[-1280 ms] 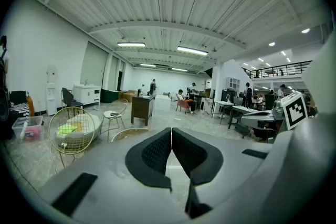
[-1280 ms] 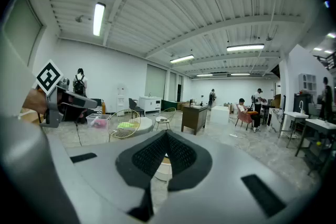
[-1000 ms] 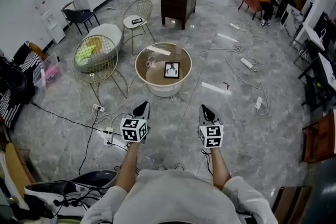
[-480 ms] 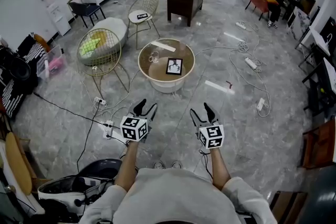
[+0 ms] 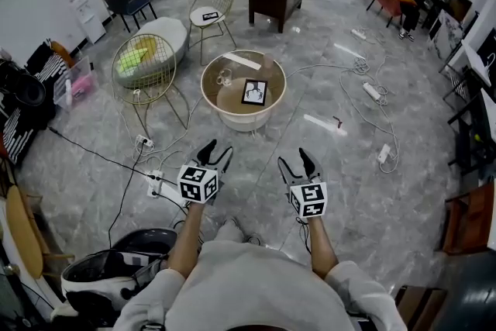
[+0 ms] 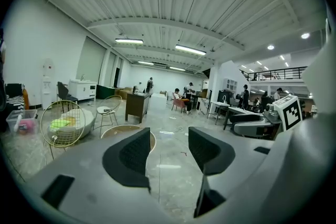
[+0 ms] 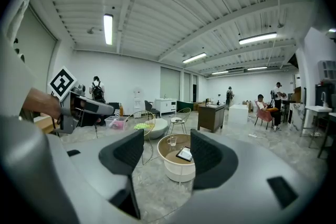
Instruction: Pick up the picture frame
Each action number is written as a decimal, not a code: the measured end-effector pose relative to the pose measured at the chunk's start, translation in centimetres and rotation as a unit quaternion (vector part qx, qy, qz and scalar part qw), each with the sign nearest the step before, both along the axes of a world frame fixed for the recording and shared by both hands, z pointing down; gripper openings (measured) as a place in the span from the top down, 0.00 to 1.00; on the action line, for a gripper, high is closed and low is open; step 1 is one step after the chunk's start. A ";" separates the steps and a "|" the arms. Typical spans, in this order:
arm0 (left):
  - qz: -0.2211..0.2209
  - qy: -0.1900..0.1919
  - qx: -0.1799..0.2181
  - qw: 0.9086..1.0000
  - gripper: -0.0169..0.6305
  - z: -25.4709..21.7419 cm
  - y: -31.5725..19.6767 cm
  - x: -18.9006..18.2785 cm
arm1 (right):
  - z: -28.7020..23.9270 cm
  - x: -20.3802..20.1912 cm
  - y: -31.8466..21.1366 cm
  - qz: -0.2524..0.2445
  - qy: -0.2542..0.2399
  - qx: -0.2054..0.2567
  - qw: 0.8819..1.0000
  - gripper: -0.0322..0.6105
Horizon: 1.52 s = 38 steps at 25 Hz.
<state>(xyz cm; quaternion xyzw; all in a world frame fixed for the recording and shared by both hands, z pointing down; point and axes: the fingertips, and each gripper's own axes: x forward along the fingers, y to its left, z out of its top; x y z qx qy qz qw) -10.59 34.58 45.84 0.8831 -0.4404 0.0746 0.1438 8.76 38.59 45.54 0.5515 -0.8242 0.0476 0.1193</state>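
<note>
Picture frame flat on round table, grey marble floor

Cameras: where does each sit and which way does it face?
Head view: on the person's head, looking steeply down at table and frame; shows left gripper, right gripper, forearms, torso.
Left gripper view: on the left gripper, facing ahead past the table; open jaws, right gripper at right.
Right gripper view: on the right gripper, facing table and frame; open jaws, left gripper at left.
Shared: head and right gripper views both show the frame.
</note>
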 end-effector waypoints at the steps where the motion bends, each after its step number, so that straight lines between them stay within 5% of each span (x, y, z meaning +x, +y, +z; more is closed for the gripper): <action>1: 0.000 -0.001 0.000 1.000 0.66 0.0 -0.3 0.2 | 0.0 0.1 -0.4 0.000 0.001 0.001 1.000 0.52; 18: -0.001 0.009 -0.007 1.000 0.66 2.3 -11.1 0.7 | 1.5 0.0 -11.0 -0.003 0.013 0.003 1.000 0.52; 38: 0.034 0.020 -0.016 0.999 0.66 1.8 -31.2 -1.9 | 0.3 -3.0 -29.9 0.032 0.021 0.001 0.999 0.56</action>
